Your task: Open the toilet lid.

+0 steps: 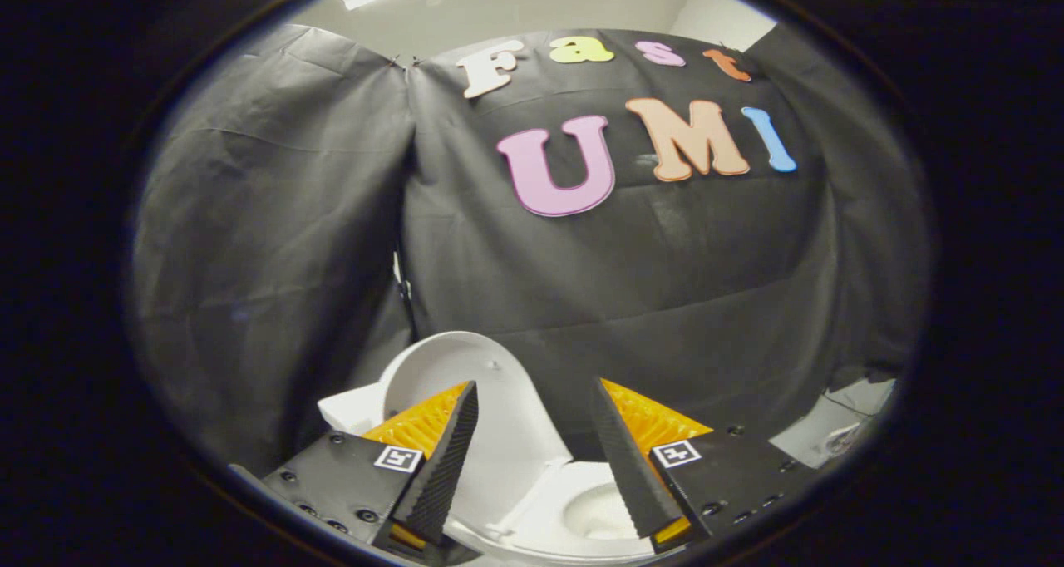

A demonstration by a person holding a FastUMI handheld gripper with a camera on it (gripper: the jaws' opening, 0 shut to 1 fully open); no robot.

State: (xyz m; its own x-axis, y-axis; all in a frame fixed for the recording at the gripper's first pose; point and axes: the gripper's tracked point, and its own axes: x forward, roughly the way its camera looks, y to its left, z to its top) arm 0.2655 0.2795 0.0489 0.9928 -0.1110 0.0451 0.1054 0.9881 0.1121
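Black cloth hangs as the booth wall behind everything, with a pale ceiling above it and a white fixture off to the right of the fingers that is too blurred to name. Your gripper (532,451) stands wide open with nothing between its fingers, and both fingers are clear of the toilet. The toilet lid (490,401) already stands raised, leaning back toward the cloth, beyond and between the fingers and nearer the left one. Below it the seat and bowl (590,509) lie uncovered, just ahead of the right finger. Judging from this, the opening itself looks done, so your next move likely calls only for drawing the gripper back without knocking the lid forward. As for writing, each finger mount carries a small square coded marker (397,458), which holds no readable words, and no brand shows on the toilet.
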